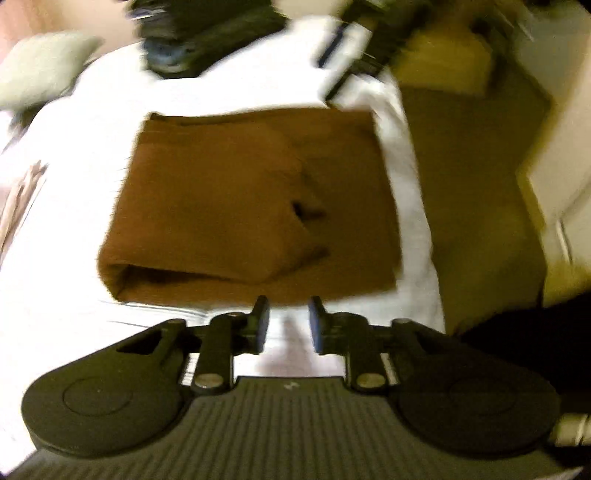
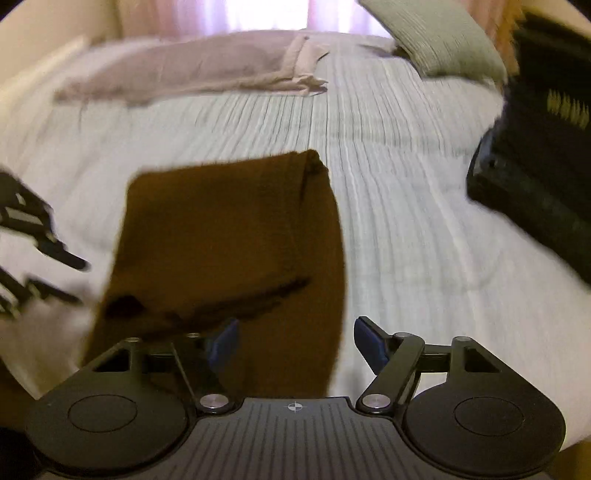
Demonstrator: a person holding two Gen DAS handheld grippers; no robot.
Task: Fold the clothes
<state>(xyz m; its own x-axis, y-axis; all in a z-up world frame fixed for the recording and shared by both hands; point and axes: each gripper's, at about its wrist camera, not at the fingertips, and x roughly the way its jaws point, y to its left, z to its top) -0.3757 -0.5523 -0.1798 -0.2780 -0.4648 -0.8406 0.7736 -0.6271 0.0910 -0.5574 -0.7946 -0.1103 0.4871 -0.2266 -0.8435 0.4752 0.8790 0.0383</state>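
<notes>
A bed (image 1: pixel 92 129) with a white ribbed cover fills the room, with the floor (image 1: pixel 472 184) past its right edge.

From the left wrist camera, a brown garment (image 1: pixel 251 206) lies flat on the bed, close to that right edge. It is folded into a thick, tidy block with layers showing at its near edge. Behind it, toward the far edge of the bed, sits a dark pile of clothes (image 1: pixel 207 33) and a white thing with a dark stripe (image 1: pixel 343 40). A pale green pillow (image 1: pixel 40 66) is at the far left corner. The left gripper (image 1: pixel 286 321) hangs just in front of the garment's near edge. Its fingers are spread apart and hold nothing.

From the right wrist camera, the same brown garment (image 2: pixel 229 236) lies near the bed's near edge. A grey-pink cloth (image 2: pixel 192 70) lies spread out far back on the bed. The pillow (image 2: pixel 443 40) is at the far right corner, and the dark pile (image 2: pixel 535 177) is at the right edge. The right gripper (image 2: pixel 295 343) is over the garment's near end, fingers spread wide, pinching nothing. The left gripper (image 2: pixel 62 273) shows at the left, beside the garment and clear of it.

The brown piece looks folded already, and both grippers are empty. This could be the end of its folding, or a pause before one more fold. The picture is blurry, so I cannot tell which.
</notes>
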